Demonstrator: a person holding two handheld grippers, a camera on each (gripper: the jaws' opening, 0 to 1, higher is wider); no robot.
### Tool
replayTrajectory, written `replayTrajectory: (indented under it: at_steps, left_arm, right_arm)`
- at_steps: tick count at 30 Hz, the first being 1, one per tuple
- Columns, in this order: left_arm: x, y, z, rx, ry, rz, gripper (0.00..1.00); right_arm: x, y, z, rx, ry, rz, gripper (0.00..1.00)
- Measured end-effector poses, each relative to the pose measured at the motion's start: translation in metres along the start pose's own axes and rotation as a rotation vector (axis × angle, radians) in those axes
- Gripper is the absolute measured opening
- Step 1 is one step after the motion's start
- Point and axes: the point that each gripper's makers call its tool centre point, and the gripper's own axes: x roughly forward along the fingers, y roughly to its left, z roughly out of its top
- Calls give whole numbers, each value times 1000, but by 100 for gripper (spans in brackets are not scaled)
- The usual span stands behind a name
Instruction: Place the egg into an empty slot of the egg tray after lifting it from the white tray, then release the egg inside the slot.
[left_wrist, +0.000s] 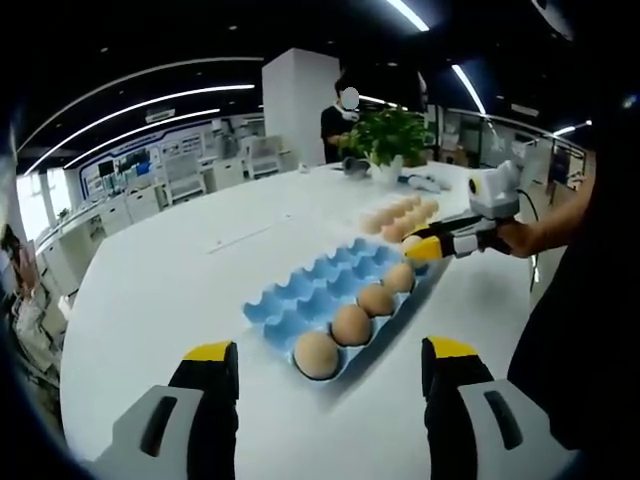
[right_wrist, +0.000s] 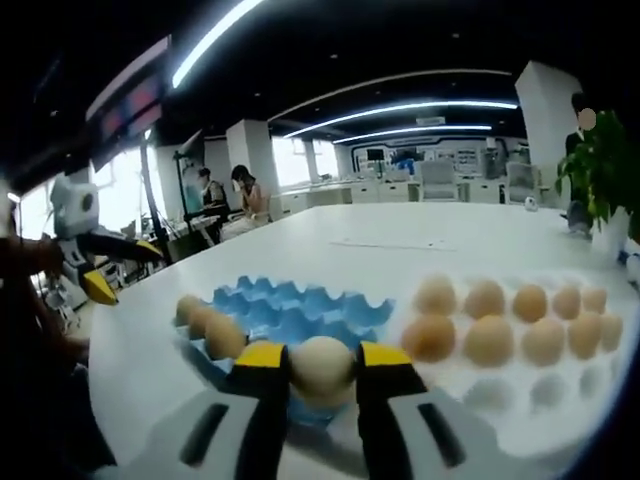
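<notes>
The right gripper (right_wrist: 322, 372) had its jaws closed on an egg (right_wrist: 322, 368), carried just above the near end of the blue egg tray (right_wrist: 300, 310), beside the white tray (right_wrist: 560, 400). The left gripper (left_wrist: 330, 385) hung with jaws wide apart, empty, over the surface (left_wrist: 170, 280). Opening too high, or over a ridge between slots, could crack the egg or let it roll.

I count four eggs (left_wrist: 351, 324) sitting in one row of the blue egg tray (left_wrist: 300, 292), and a fifth egg (right_wrist: 322, 368) held between my right fingers (right_wrist: 263, 362). On the white tray (right_wrist: 560, 390) I see nine eggs (right_wrist: 489, 340) in two rows. One potted plant (left_wrist: 388, 136) stands on the worktop (left_wrist: 170, 290). Two grippers: left gripper (left_wrist: 330, 385), right gripper (right_wrist: 322, 375).
</notes>
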Motion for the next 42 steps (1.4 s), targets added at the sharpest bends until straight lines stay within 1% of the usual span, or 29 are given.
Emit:
replayTrajectory:
  at_steps: [7, 11, 20, 24, 32, 42]
  left_arm:
    - [0, 0, 0, -1, 3, -1, 76]
    - [-1, 0, 0, -3, 3, 0, 76]
    - [0, 0, 1, -3, 1, -3, 76]
    - [0, 0, 2, -3, 1, -3, 76]
    - [0, 1, 1, 2, 5, -2, 76]
    - [0, 5, 2, 6, 2, 6, 76]
  right_arm:
    - [0, 5, -11, 20, 8, 17, 26]
    - [-1, 7, -14, 17, -2, 31, 26]
    - [-1, 7, -14, 4, -32, 56, 26]
    - [-1, 8, -14, -18, -39, 64, 27]
    - [0, 9, -15, -50, -29, 77, 27]
    - [-3, 5, -15, -44, -20, 75, 26]
